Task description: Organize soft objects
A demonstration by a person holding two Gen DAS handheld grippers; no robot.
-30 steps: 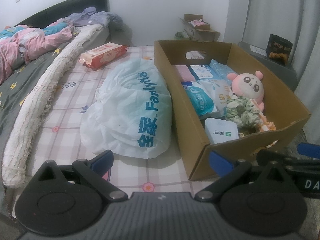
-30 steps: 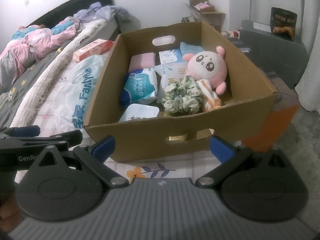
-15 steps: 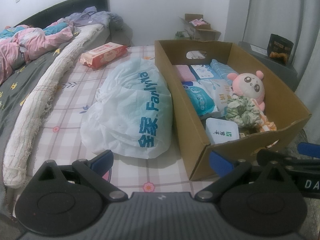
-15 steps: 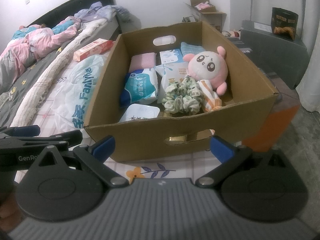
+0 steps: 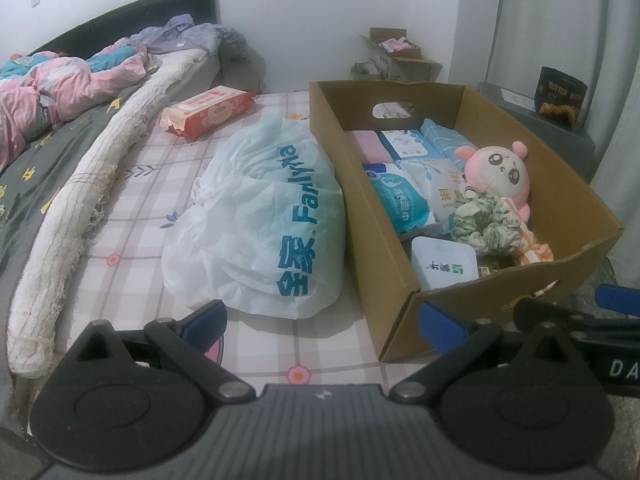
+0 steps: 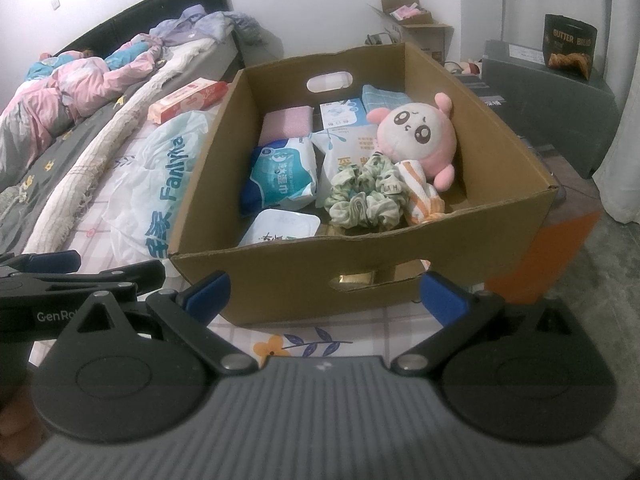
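The soft objects are on a bed [image 5: 132, 248] with a checked flower sheet, and most of them already lie inside a cardboard box [image 5: 372, 216]. At the far left of the bed there is a crumpled pink quilt [image 5: 60, 88], and beside it a long whitish fabric roll [image 5: 84, 184] stretches along the mattress. Next comes a red pack of wipes [image 5: 208, 110], lying alone near the head of the bed. In front of it a white plastic bag [image 5: 260, 220] with blue letters sits just beside the left wall of the box and touches it.

Inside the box, a pink folded cloth [image 6: 286, 124] is at the back left, and a blue-and-white tissue pack [image 6: 282, 174] lies in front of it. A white flat container [image 6: 280, 226] is at the near left corner. To the right, a green scrunchie [image 6: 362, 196] rests against an orange striped cloth [image 6: 420, 192], and a pink plush toy [image 6: 418, 136] leans on the right side.

The left tongs [image 5: 322, 320] are spread and hold nothing, low over the bed before the bag. The right tongs [image 6: 324, 292] are also spread and empty, before the near wall of the box.
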